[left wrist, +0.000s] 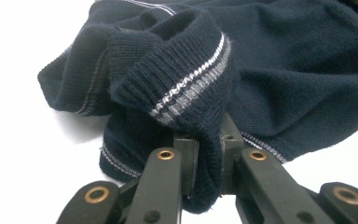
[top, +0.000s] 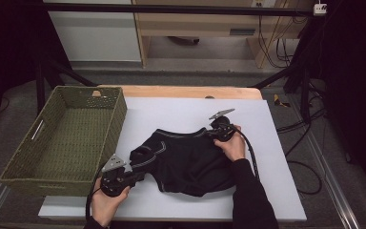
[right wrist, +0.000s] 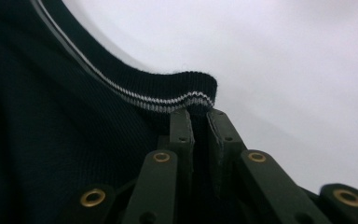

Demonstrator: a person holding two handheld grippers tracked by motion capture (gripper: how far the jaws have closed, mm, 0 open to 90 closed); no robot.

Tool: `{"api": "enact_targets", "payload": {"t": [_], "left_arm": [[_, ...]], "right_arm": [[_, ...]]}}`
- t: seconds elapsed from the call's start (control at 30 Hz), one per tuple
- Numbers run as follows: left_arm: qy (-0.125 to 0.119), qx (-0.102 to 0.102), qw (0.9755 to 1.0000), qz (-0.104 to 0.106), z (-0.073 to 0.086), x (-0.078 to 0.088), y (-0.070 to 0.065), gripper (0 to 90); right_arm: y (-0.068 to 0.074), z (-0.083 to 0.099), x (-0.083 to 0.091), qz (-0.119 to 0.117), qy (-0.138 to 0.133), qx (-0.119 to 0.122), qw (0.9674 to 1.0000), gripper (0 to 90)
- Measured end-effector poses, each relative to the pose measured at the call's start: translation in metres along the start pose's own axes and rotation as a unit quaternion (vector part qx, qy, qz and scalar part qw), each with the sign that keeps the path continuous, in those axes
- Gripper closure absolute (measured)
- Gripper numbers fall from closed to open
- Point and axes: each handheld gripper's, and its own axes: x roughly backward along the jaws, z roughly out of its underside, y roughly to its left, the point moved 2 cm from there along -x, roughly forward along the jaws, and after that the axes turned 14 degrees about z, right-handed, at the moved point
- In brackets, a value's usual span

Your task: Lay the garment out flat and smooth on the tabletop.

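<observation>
A dark navy knitted sweater (top: 190,160) with grey-white striped ribbing lies bunched on the white table (top: 181,112). My left gripper (top: 138,177) holds its near-left edge; in the left gripper view a ribbed striped cuff (left wrist: 186,88) is pinched between the jaws of that gripper (left wrist: 209,161). My right gripper (top: 208,134) sits at the sweater's far right corner. In the right gripper view the jaws of this gripper (right wrist: 199,122) are clamped on the ribbed striped hem (right wrist: 177,93).
A green woven basket (top: 52,157) stands empty at the table's left, close to my left hand. Bare white surface lies behind and to the right of the sweater. A wooden strip (top: 186,91) runs along the table's far edge, with dark floor and cables beyond.
</observation>
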Motion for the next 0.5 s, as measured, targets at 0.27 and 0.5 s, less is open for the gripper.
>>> {"api": "enact_targets", "payload": {"t": [0.27,0.5], "left_arm": [[0.005,0.002,1.0000,-0.001,0.000,-0.003,0.001,82.3],[0.011,0.009,0.9999,-0.003,0.000,-0.009,0.003,80.0]], "right_arm": [[-0.031,0.005,0.083,0.048,-0.059,-0.021,0.9969,82.7],[-0.037,0.062,0.106,0.060,-0.033,-0.026,0.9973,83.8]]}}
